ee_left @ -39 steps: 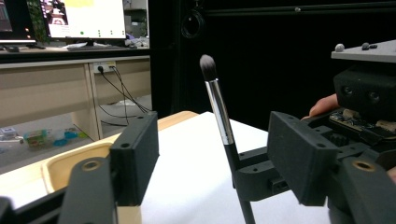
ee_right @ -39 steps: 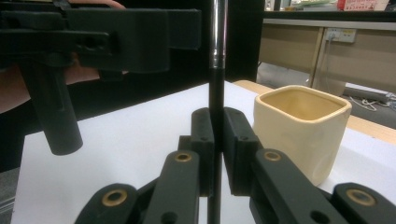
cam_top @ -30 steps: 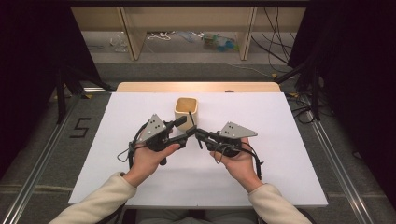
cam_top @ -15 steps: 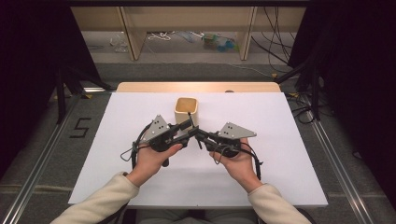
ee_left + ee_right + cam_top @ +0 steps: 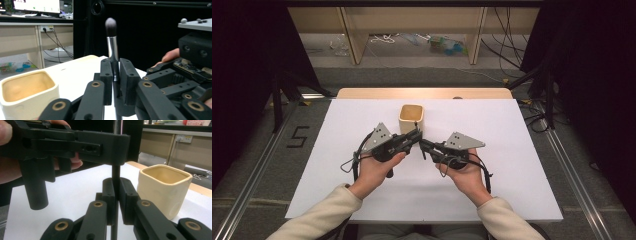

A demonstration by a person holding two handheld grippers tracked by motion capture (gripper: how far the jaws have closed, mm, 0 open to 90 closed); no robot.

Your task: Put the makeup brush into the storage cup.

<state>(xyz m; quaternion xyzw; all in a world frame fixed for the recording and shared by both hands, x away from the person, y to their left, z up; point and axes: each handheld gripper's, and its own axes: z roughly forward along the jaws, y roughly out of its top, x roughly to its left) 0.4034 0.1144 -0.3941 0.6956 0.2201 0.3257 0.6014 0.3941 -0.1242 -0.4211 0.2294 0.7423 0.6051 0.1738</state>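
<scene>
Handover step – your left gripper [image 5: 113, 75] has just been closing and now pinches the upright, silver-ferruled, dark-bristled makeup brush [image 5: 111, 40]; right gripper [image 5: 115, 192] clamps its black handle lower down. Brush sits just beside the cream square ceramic cup [image 5: 411, 118] – next, free one grip, then drop it in.

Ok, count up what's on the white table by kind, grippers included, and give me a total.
Grippers: 2, left gripper and right gripper, both clamped on the brush.
Makeup brush: 1, held upright.
Cream cup: 1, empty.
Total: 4.
</scene>
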